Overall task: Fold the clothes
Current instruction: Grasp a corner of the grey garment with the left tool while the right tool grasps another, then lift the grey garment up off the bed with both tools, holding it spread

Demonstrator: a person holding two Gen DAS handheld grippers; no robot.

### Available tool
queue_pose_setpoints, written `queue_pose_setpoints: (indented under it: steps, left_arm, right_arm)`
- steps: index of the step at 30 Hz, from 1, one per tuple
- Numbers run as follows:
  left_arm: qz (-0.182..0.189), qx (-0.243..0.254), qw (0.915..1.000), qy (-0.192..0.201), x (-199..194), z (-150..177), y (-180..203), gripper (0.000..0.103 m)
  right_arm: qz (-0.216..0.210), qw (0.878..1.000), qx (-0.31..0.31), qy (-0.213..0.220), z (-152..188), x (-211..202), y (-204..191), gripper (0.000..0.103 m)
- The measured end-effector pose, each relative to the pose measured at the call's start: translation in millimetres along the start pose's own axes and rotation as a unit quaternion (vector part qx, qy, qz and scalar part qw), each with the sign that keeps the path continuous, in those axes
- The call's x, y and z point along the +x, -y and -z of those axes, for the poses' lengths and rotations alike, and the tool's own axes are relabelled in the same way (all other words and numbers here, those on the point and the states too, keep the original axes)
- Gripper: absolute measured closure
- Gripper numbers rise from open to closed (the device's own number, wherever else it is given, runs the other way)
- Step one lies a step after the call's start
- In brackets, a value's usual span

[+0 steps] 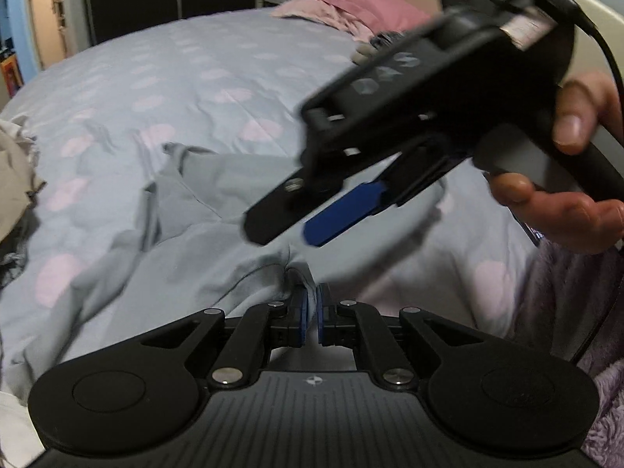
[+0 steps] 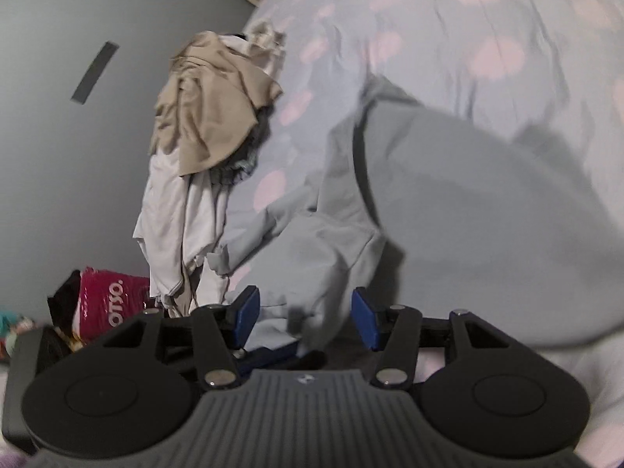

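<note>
On the bed (image 1: 218,62), near its front edge, the grey garment (image 1: 218,179) lies crumpled, with the left gripper (image 1: 311,304) clamped on a fold, while the right gripper (image 2: 306,314) stands apart above it.

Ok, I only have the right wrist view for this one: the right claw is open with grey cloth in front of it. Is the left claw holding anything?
Observer: Yes. The left claw is shut on a pinched fold of the grey garment.
Reviewer: Where does my right claw sit relative to it?
Observer: The right claw hangs just beyond the left one, above the garment, angled down with its jaws apart.
Reviewer: Anything at the far end of the bed? My view cuts that off.
Observer: A pink pillow lies there, on the spotted bedcover.
</note>
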State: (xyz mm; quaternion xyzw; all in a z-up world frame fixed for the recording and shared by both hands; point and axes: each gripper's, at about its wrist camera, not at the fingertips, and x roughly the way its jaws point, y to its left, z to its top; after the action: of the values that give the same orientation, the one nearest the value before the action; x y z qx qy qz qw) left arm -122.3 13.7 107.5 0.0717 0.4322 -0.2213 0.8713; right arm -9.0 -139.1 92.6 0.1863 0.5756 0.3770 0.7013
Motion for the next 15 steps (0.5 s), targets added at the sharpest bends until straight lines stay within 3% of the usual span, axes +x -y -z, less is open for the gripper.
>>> queue_pose_setpoints:
  steps: [5,9,12,15]
  left_arm:
    - [-0.006,0.015,0.9999,-0.002,7.3,2.1,4.9,0.100]
    - [-0.004,0.030,0.9995,-0.007,9.8,2.4,13.9,0.100]
    - [0.001,0.037,0.9993,-0.002,6.3,-1.4,15.4,0.095]
    - [0.020,0.031,0.9993,0.006,-2.7,-6.4,8.6,0.079]
  right_arm:
    - [0.004,0.999,0.031,-0.033,8.6,12.3,7.9,0.052]
    - [0.012,0.998,0.046,-0.041,10.4,14.0,14.3,0.086]
    - [0.026,0.998,0.041,-0.030,9.1,8.1,15.6,0.093]
    - [0.049,0.999,0.018,-0.011,5.7,-2.6,13.1,0.094]
